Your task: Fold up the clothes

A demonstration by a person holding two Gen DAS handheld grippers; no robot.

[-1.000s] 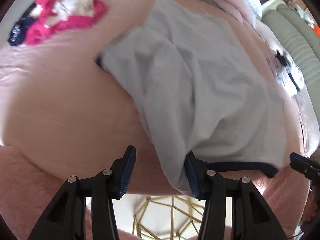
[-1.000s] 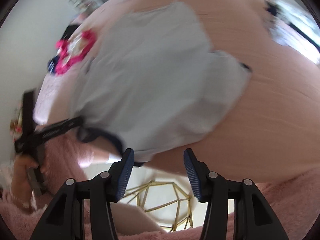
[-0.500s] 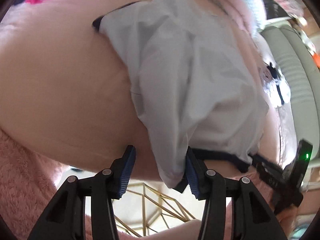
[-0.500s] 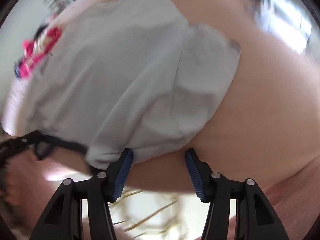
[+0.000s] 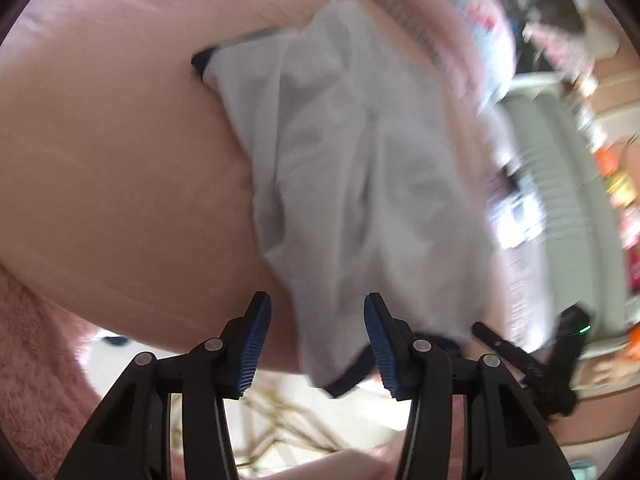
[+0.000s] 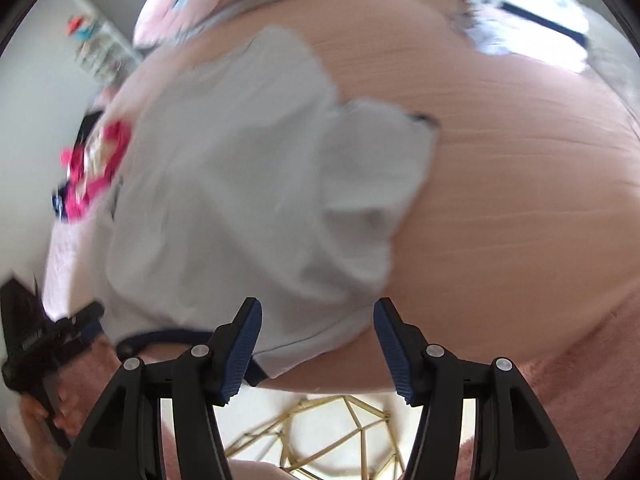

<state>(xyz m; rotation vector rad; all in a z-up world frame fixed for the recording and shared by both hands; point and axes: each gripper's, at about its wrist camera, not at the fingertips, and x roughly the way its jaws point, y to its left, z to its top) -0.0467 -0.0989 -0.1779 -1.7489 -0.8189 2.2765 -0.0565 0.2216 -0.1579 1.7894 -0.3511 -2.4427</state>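
A light grey shirt (image 5: 352,184) with navy trim lies spread on the pink bed cover (image 5: 120,184), its near hem hanging over the bed's edge. My left gripper (image 5: 316,346) stands open, and the hem's left corner hangs between its blue pads (image 5: 256,344) without being pinched. In the right wrist view the same shirt (image 6: 248,184) fills the middle. My right gripper (image 6: 316,348) is open at the hem's right part, with the cloth edge just in front of its left pad (image 6: 244,348). Each gripper shows at the edge of the other's view; the image is blurred.
A pink and white heap of clothes (image 6: 92,168) lies at the far left of the bed. A white and navy garment (image 6: 520,12) lies far right. Below the bed edge stand a gold wire frame (image 6: 332,428) and a fluffy pink rug (image 5: 32,360).
Both grippers have moved in toward the shirt's near hem. The hem corner now hangs between the left gripper's pads. Both stay open.
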